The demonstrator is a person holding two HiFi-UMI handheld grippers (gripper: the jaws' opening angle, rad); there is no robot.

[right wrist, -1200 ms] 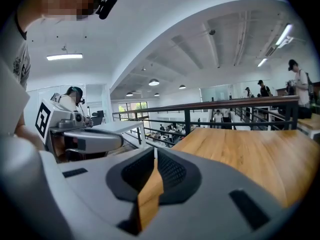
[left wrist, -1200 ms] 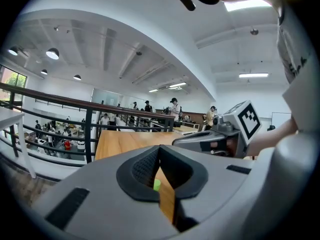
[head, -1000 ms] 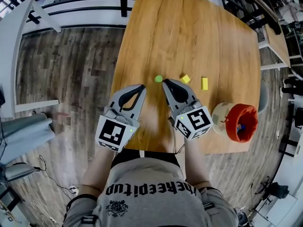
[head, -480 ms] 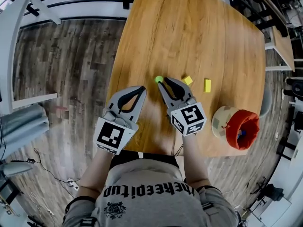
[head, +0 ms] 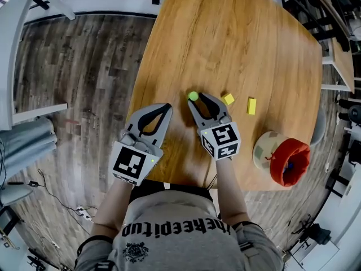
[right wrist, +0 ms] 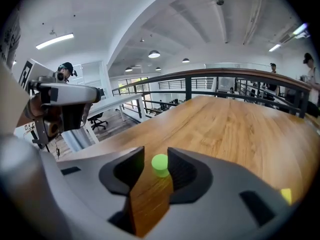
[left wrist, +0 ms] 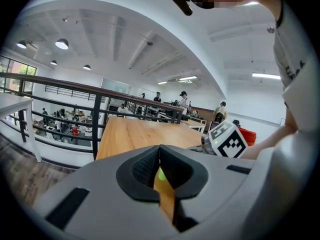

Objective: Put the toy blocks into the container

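Green block (head: pixel 193 96) spotted upright on the wooden table (head: pixel 225 38), untouched between jaws of the right gripper (head: pixel 198 99), just been opening. Left gripper (head: pixel 168 106) clamped shut, empty. Two yellow blocks (head: pixel 228 99) (head: pixel 251 105) and red-lined container (head: pixel 282 157) nearby; plank floor (head: pixel 84 66), railing (right wrist: pixel 225 76) beyond.

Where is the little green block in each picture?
Head view: the green block sits mid-table, left of the yellow cube.
Left gripper view: the block is just a sliver, low in the middle.
Right gripper view: the block stands low and centre, on the wood.
Shared landmark: the wooden table under it.
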